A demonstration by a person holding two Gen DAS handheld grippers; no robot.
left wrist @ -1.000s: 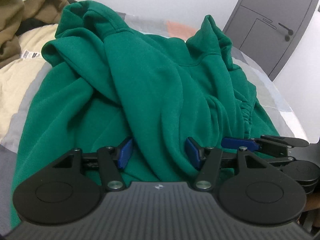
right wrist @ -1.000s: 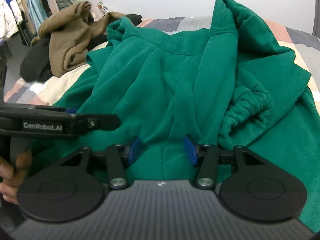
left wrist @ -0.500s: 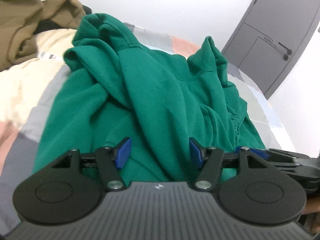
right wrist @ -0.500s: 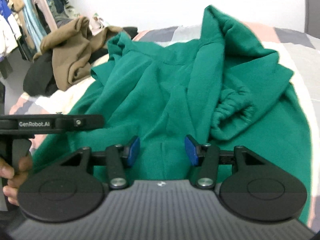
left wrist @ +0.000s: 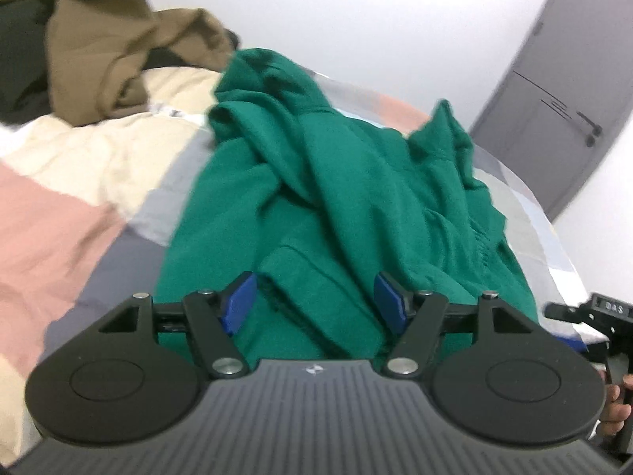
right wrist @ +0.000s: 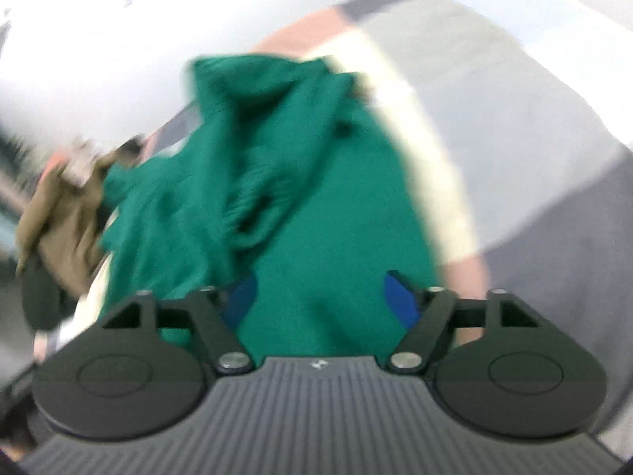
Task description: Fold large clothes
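A green sweatshirt (left wrist: 356,182) lies crumpled on the bed, sleeves folded over its body. My left gripper (left wrist: 314,303) hovers over its near hem. Its jaws are opening, and a fold of green cloth lies between the blue pads (left wrist: 237,304) without being pressed. In the blurred, tilted right wrist view the sweatshirt (right wrist: 277,182) runs away from my right gripper (right wrist: 320,297). Those jaws are opening wide over the green cloth and grip nothing. The right gripper's body (left wrist: 605,310) and the hand (left wrist: 617,407) holding it show at the left wrist view's right edge.
The bed carries a patchwork quilt (left wrist: 59,213) of pink, cream and grey. A brown garment (left wrist: 118,51) is heaped on dark clothes at the far left, and shows too in the right wrist view (right wrist: 55,213). A grey door (left wrist: 554,111) stands in the white wall behind.
Both grippers have drawn back from the sweatshirt and their jaws have widened. The right wrist view has rolled and blurred. The left view has swung, showing more quilt at left.
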